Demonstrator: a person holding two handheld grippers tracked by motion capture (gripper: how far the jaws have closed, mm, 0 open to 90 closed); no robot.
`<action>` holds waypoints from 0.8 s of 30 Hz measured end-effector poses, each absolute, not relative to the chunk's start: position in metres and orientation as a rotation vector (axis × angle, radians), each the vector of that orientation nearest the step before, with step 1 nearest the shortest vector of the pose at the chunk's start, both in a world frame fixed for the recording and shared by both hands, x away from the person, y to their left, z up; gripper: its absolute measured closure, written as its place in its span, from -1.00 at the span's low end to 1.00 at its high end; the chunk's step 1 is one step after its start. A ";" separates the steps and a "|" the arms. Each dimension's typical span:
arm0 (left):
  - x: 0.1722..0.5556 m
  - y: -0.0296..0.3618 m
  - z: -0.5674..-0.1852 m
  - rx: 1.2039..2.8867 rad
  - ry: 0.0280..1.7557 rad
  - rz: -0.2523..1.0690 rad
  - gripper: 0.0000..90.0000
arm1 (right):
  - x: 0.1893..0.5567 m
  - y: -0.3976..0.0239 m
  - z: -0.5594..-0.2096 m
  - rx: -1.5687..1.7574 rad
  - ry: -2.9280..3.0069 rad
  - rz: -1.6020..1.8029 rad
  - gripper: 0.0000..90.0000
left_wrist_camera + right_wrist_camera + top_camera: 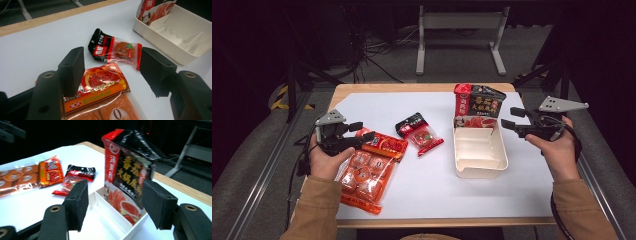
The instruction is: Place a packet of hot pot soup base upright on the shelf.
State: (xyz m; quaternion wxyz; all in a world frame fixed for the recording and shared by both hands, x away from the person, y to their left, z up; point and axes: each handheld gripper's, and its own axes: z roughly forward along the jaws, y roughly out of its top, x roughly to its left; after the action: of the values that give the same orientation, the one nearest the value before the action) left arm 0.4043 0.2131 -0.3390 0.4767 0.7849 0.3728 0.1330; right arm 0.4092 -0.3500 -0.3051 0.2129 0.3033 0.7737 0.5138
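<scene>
Just beyond right hand-held gripper (113,202), w/ jaws apart, sauce pouch (126,175) stands in tray (105,222).

black-red sachet (418,134) | flat on white table (422,200) | metal stand (459,22) on floor beyond

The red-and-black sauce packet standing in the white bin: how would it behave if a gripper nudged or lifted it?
The tall sauce packet stands upright at the far end of the white bin, so a sideways nudge would probably tip it into the open compartment. Its crumpled top suggests soft film that would likely flex under the pads. The glossy surface may be somewhat slippery.
</scene>
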 end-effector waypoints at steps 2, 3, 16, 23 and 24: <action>0.406 0.214 -0.340 1.926 0.914 0.333 -0.18 | 0.406 -0.348 -0.306 0.831 2.160 1.434 -0.15; 0.407 0.215 -0.341 1.932 0.913 0.343 -0.18 | 0.402 -0.345 -0.306 0.818 2.169 1.434 -0.16; 0.434 0.232 -0.368 1.928 1.030 0.352 -0.20 | 0.391 -0.326 -0.316 0.735 2.222 1.449 -0.22; 0.450 0.238 -0.381 1.941 1.082 0.372 -0.20 | 0.387 -0.322 -0.314 0.725 2.219 1.459 -0.22; 0.452 0.238 -0.383 1.935 1.092 0.365 -0.20 | 0.386 -0.322 -0.313 0.723 2.219 1.457 -0.21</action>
State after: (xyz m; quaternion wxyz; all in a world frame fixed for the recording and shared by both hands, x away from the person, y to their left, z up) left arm 0.4522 0.2380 -0.3828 0.4305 0.7756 0.4378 0.1463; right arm 0.3861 -0.3219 -0.3134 0.1939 0.2578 0.7912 0.5196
